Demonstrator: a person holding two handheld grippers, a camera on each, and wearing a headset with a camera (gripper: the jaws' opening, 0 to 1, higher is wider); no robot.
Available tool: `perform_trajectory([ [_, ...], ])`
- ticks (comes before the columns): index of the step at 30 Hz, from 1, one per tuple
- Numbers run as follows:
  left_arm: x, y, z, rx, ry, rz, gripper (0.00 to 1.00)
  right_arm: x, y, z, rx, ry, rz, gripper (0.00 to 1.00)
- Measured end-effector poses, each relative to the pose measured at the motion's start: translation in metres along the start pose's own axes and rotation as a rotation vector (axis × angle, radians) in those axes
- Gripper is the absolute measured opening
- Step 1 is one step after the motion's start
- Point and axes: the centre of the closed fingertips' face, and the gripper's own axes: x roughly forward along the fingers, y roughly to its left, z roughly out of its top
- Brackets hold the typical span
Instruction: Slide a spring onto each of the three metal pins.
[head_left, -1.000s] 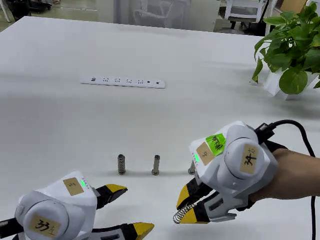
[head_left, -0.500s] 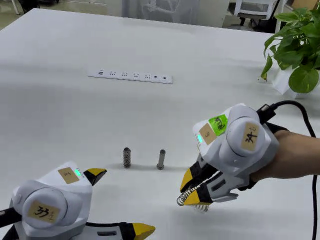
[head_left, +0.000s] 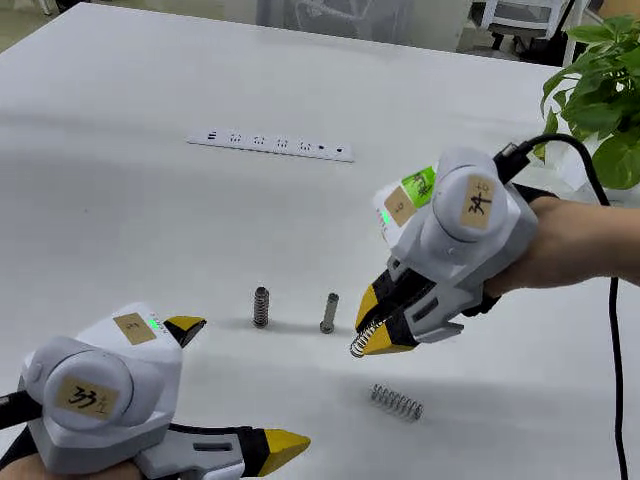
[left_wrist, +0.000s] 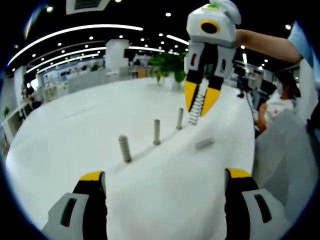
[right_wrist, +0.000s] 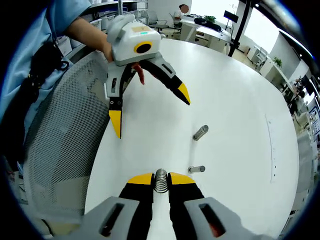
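Two pins stand at lower centre in the head view, a sprung pin (head_left: 261, 306) and a bare pin (head_left: 330, 312). Just right of them, the right gripper (head_left: 376, 325) pinches a spring (head_left: 358, 343), seemingly angled for threading. A loose spring (head_left: 397, 402) lies below. In the left gripper view, the left gripper (left_wrist: 165, 175) is spread wide, clear of the work. In the right gripper view, the held spring sits end-on at bottom centre.

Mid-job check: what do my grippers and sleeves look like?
Both have rounded white housings and black jaws tipped yellow. The left gripper bears a tan label, 33; the right gripper a tan 34, a green sticker and a black cable. The sleeve is light blue.
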Motion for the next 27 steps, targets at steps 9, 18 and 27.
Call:
perform_trajectory([
  [9,-0.002,0.003,-0.003,-0.003,0.009,-0.006,1.0,-0.004,-0.03,-0.003,-0.036,0.077,-0.006,0.12],
  [18,-0.004,0.01,-0.004,-0.005,0.02,-0.006,1.0,-0.005,-0.051,-0.001,-0.093,0.149,0.005,0.12],
  [27,-0.002,0.013,-0.002,-0.004,0.025,-0.004,1.0,0.002,-0.061,-0.002,-0.128,0.199,0.032,0.12],
])
